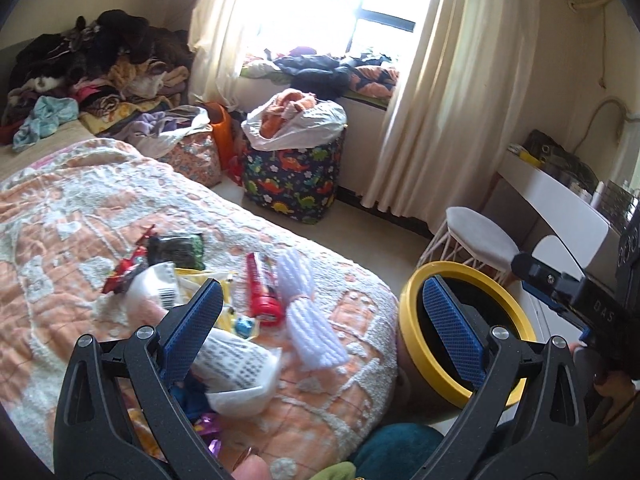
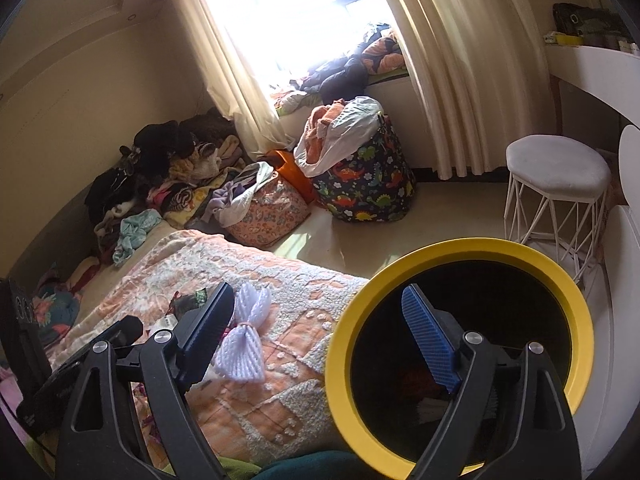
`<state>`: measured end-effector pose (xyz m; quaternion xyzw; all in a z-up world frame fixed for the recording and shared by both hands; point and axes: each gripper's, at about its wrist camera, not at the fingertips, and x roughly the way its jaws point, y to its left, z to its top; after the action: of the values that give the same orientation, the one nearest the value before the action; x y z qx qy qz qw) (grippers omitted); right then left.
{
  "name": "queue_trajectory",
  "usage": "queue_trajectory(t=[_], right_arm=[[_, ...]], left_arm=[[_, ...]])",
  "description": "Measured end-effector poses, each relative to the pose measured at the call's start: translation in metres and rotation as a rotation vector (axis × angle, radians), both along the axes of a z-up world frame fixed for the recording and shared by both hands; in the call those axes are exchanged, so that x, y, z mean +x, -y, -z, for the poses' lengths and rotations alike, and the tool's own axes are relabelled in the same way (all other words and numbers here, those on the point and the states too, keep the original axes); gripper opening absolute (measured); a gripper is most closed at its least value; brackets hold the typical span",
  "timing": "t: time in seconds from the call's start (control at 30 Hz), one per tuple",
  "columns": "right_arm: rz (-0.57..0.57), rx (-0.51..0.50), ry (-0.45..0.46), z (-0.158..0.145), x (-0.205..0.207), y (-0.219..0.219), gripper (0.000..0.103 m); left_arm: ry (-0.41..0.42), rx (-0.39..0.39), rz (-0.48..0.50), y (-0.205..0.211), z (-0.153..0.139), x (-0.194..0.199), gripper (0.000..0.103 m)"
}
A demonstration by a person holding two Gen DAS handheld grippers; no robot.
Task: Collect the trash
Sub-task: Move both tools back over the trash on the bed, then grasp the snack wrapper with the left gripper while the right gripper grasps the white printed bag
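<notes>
A bed fills the left of both views, covered by a tufted orange-and-white quilt with a nubbly raised pattern. At its far end lies a heap of crumpled dark and patterned clothes. Cream curtains hang in long soft folds beside a bright window. On the floor below stand a round fabric hamper printed with dinosaurs, stuffed with orange cloth and a white plastic bag, and a smaller floral fabric bag. A white wire-legged stool with a padded seat stands by a curved white tabletop.

Just beside the bed's edge sits a round trash bin, dark inside with a smooth yellow rim; some litter shows dimly at its bottom.

The trash lies scattered on the quilt: a crinkled white wrapper with printed text, a white foam fruit net cinched at the middle like a bow, a red cylindrical packet, a dark green packet and red foil wrappers.

The left claw stands wide open over the trash, gripping nothing; its blue pads are ribbed. The right claw is likewise spread wide and empty, one finger over the bin's mouth.
</notes>
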<state>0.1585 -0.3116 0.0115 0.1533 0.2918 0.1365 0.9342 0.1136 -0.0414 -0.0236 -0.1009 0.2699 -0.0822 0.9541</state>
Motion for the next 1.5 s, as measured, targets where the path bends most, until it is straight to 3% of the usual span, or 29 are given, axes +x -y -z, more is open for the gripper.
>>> queue_trajectory(t=[0.43,0.83,1.3,1.5], right_arm=[[-0.190,-0.057,-0.001,0.000,-0.017,-0.073,0.084],[-0.346,-0.110,-0.029,0.010,-0.030,-0.132,0.086],[-0.452,-0.224,-0.128,0.043,-0.015,-0.192,0.088],[-0.459,-0.222,-0.180,0.055,-0.001,-0.206,0.088]], left_arm=[[-0.005,-0.036,-0.144,-0.065,0.001,-0.006,0.092],[-0.061,-0.038,-0.249,-0.118,0.016,-0.022,0.092],[-0.210,-0.033,-0.250,-0.153,0.055,-0.041,0.092],[-0.286,-0.074,-0.211,-0.157,0.074,-0.043,0.078]])
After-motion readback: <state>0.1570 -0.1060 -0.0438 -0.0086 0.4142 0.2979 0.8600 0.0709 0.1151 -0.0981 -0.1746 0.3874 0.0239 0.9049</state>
